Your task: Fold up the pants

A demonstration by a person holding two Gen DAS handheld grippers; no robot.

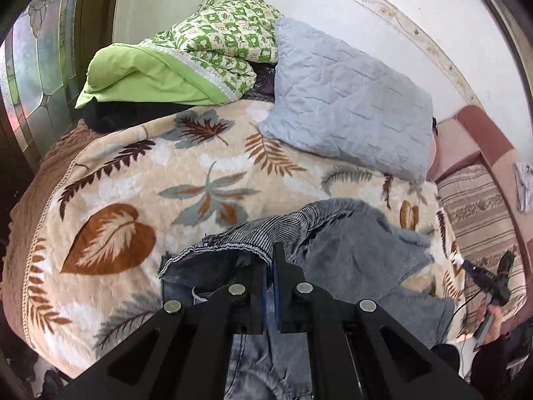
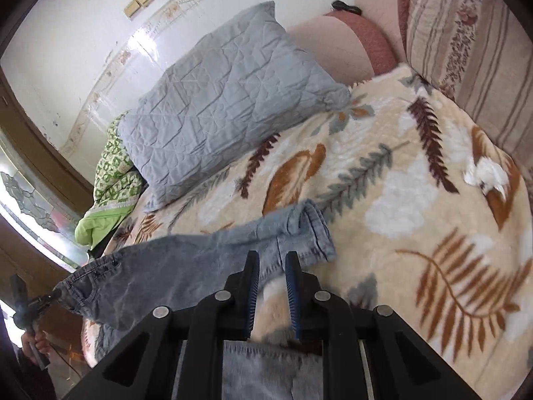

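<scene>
Grey-blue denim pants [image 1: 349, 243] lie on a leaf-patterned blanket [image 1: 133, 193] on a bed. My left gripper [image 1: 269, 260] is shut on the waistband of the pants and holds it lifted above the blanket. In the right wrist view the pants [image 2: 200, 253] stretch from the lifted waist at the left to the leg hems [image 2: 316, 230] on the blanket [image 2: 416, 183]. My right gripper [image 2: 271, 260] is open, its jaws apart just above the leg near the hems. The left gripper shows small at the far left [image 2: 50, 296], and the right gripper at the right of the left wrist view [image 1: 466, 266].
A grey quilted pillow [image 1: 349, 100] lies at the head of the bed by the white wall. A green patterned quilt [image 1: 200, 50] is bunched beside it. A striped cushion [image 1: 479, 220] and pink sofa arm [image 2: 366, 33] border the bed. A glass door [image 1: 36, 66] stands at the left.
</scene>
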